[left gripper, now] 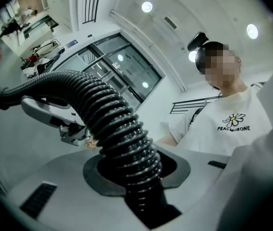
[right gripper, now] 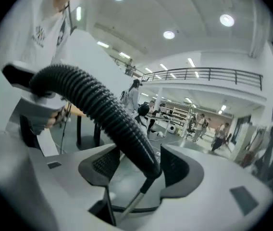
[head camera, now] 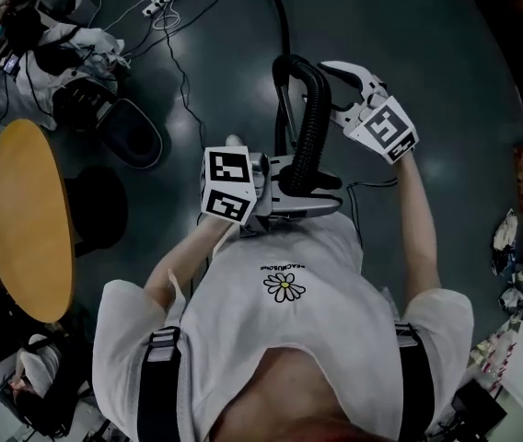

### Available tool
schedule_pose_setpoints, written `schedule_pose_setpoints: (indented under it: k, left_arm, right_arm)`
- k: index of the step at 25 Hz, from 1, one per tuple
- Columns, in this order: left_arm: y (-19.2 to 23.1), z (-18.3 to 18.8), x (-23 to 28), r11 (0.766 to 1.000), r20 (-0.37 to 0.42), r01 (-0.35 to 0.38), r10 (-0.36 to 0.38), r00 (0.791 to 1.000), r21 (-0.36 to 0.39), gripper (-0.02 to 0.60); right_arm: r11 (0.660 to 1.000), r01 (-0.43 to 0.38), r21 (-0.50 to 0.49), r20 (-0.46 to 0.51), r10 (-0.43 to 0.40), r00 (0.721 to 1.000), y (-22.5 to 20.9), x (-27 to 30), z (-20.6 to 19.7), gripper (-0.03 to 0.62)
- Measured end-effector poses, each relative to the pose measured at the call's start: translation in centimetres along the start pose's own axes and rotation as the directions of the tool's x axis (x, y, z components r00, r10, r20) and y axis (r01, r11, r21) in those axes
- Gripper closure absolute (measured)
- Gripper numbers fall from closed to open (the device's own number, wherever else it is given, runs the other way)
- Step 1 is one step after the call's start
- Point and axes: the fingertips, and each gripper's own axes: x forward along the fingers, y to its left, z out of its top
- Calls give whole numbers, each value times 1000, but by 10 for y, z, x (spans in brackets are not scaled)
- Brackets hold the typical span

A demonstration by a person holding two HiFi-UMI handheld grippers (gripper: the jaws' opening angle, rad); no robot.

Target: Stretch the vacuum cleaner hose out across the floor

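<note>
the ribbed black plastic hose (head camera: 313,122) is gleaming softly — the dark floor (head camera: 427,35) is looking smooth, faintly glossy.

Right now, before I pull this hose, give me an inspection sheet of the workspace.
Surface: dark floor.
Job's things: black ribbed hose, held up in an arch, not yet stretched out.
Clutter: round table and heaped bags at left.
Grippers: left claw shut on hose; right claw open, hose between its jaws.
Cables: white power strip, black cable on floor.
Surroundings: people and a balcony railing far off.
</note>
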Motion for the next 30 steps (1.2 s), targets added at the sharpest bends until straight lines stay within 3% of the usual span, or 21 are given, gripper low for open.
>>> schedule_pose_setpoints:
  k: [1,2,3,4,5,6,7,8,12,13,14,15,19,23,25,27,30]
  left_arm:
    - [-2,-1,0,1000,1,-7,7,1000,8,449]
    - [-5,-1,1,1000,-1,-12,12,1000,21,449]
    - [-8,-3,1,999,-5,-15,15,1000,35,449]
    - [-11,-4,2,999,-9,-17,17,1000,49,449]
    - [-13,-5,3,998,-14,-18,18,1000,62,449]
    - [-14,-7,5,997,-22,-17,19,1000,75,449]
    - [-15,-7,8,996,-34,-14,17,999,86,449]
    - [-14,-8,11,996,-49,-9,14,999,94,449]
    - [-14,-11,15,996,-136,24,-12,991,91,449]
    - [-15,-13,16,995,-160,31,-16,987,95,449]
    - [-15,-13,17,994,-181,34,-15,983,99,449]
    - [-15,-14,16,994,-195,34,-13,981,103,449]
    - [-12,-12,5,995,-202,31,-11,979,98,449]
    - [-1,-6,-5,997,-211,38,-23,977,66,449]
    - [1,-4,-3,998,-218,48,-36,975,52,449]
    - [2,-4,-1,997,-236,58,-46,971,42,449]
    - [11,2,-5,998,-242,63,-55,969,22,449]
  right_arm:
    - [991,-17,133,59,9,998,-6,-11,-4,346]
    - [947,-55,316,160,4,987,-15,-25,-5,347]
    - [846,-141,514,295,-19,955,-25,-41,-2,347]
    - [687,-288,667,439,-50,897,-34,-58,4,347]
    - [501,-461,733,567,-77,820,-39,-71,10,347]
    - [326,-599,731,656,-94,749,-41,-79,14,347]
    - [190,-673,714,696,-99,711,-40,-79,13,347]
    - [88,-695,714,701,-86,708,-36,-73,8,348]
    - [-298,-616,729,644,-6,765,-13,-34,-21,347]
    - [-382,-590,711,639,2,769,-10,-27,-27,347]
    - [-443,-571,691,639,6,769,-8,-23,-31,347]
    - [-481,-560,675,640,3,768,-8,-20,-35,347]
    - [-581,-537,612,630,-54,775,7,-5,-54,347]
    - [-667,-569,480,659,-154,736,15,26,-56,347]
    - [-680,-626,382,661,-272,699,3,30,-54,347]
    - [-671,-681,294,638,-393,663,-13,36,-52,347]
    - [-643,-734,221,645,-469,604,-34,55,-41,347]
